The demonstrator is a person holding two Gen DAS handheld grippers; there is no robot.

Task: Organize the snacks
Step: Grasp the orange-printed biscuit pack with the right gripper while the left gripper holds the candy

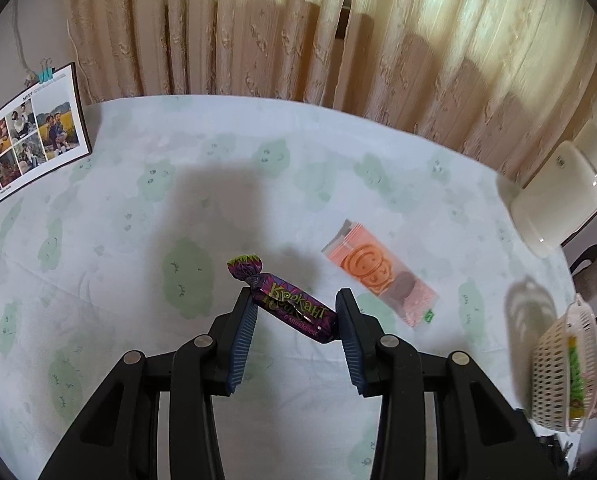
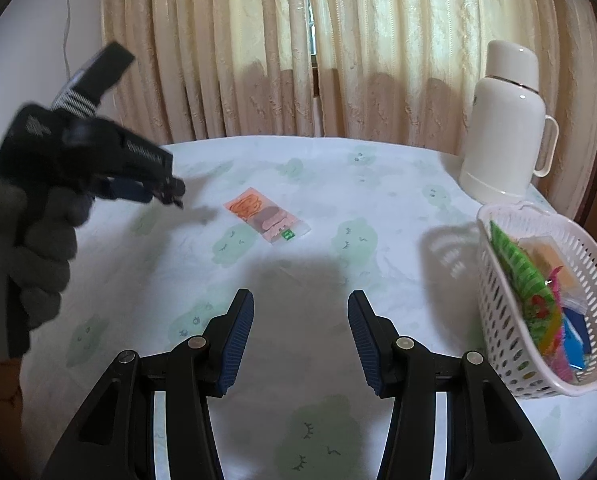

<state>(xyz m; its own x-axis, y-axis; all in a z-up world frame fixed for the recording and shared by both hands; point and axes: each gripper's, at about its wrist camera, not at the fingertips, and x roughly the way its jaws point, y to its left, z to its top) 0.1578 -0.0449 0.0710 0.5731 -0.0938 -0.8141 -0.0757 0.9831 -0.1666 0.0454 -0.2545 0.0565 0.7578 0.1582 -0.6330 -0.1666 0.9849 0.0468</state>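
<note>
Left jaws around purple candy (image 1: pixel 294 307)

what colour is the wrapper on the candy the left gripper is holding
Purple foil candy wrapper with green lettering, clearest in the left wrist view.

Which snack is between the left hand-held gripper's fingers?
The purple twist-wrapped candy, spanning the left hand-held gripper. The pink clear-wrapped packet lies flat on the table beyond.
</note>
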